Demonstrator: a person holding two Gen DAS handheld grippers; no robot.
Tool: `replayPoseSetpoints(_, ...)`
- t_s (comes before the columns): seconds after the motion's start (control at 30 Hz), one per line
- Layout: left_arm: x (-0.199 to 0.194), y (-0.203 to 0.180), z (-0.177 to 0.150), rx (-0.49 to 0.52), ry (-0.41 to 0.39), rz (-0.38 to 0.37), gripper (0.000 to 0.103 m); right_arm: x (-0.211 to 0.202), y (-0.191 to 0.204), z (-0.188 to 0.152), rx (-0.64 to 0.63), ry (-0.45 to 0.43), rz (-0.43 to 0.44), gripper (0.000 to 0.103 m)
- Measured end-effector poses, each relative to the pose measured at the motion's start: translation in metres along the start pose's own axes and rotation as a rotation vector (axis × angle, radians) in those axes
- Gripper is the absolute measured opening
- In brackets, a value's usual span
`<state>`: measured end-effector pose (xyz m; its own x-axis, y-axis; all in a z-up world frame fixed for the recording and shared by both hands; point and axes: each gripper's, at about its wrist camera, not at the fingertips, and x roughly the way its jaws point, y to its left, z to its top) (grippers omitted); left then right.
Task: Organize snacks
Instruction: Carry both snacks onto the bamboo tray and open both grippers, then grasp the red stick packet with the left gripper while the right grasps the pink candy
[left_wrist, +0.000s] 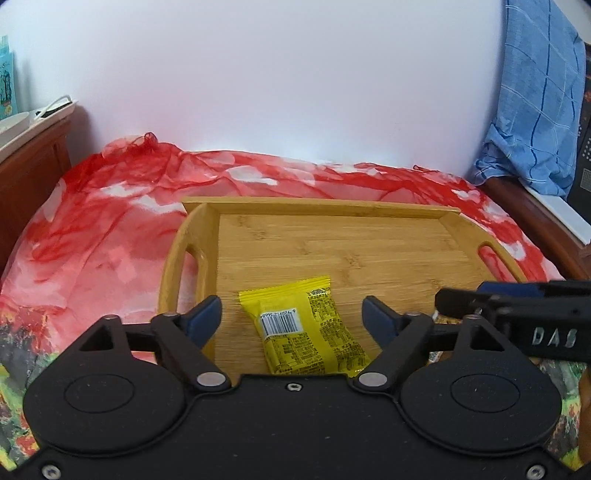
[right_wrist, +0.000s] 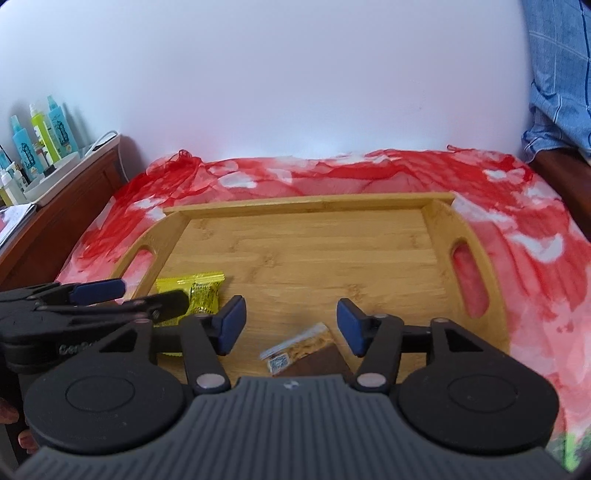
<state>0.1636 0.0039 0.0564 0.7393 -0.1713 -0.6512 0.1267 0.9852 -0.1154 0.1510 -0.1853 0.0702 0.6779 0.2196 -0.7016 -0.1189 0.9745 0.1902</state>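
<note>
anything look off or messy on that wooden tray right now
Nothing spilled or damaged. The bamboo tray holds a yellow snack packet lying barcode side up and a brown and clear snack packet at an angle near the front edge, both intact. The red patterned cloth under the tray is rumpled.

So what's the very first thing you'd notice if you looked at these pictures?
Probably the bright red-and-white patterned cloth that covers the whole surface, with a rectangular bamboo tray with cut-out handles lying in the middle of it. Next, the shiny yellow snack packet at the tray's near left, between the open left gripper's blue pads. A smaller clear-and-brown snack packet lies near the open right gripper.
</note>
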Motion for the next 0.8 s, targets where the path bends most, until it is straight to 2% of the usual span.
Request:
replayPoseSetpoints(0.13, -0.011, 0.002, -0.007, 0.011, 0.0, -0.003, 0.088, -0.009, 0.001, 0.004, -0.048, 0.008, -0.026, 0.078)
replayPoseSetpoints(0.3, -0.031, 0.008, -0.02, -0.01, 0.005, -0.005, 0.093, -0.025, 0.005, 0.002, -0.124, 0.021, -0.079, 0.079)
replayPoseSetpoints(0.5, -0.064, 0.01, -0.046, -0.015, 0.0, -0.011, 0.097, -0.052, 0.014, -0.016, -0.265, 0.042, -0.141, 0.079)
replayPoseSetpoints(0.7, -0.085, 0.001, -0.063, 0.019, -0.016, -0.038, 0.099, -0.081, 0.018, -0.04, -0.372, 0.101, -0.098, 0.078)
replayPoseSetpoints(0.8, -0.093, -0.001, -0.075, 0.037, -0.015, -0.033, 0.099, -0.09, 0.015, -0.051, -0.379, 0.127, -0.081, 0.073)
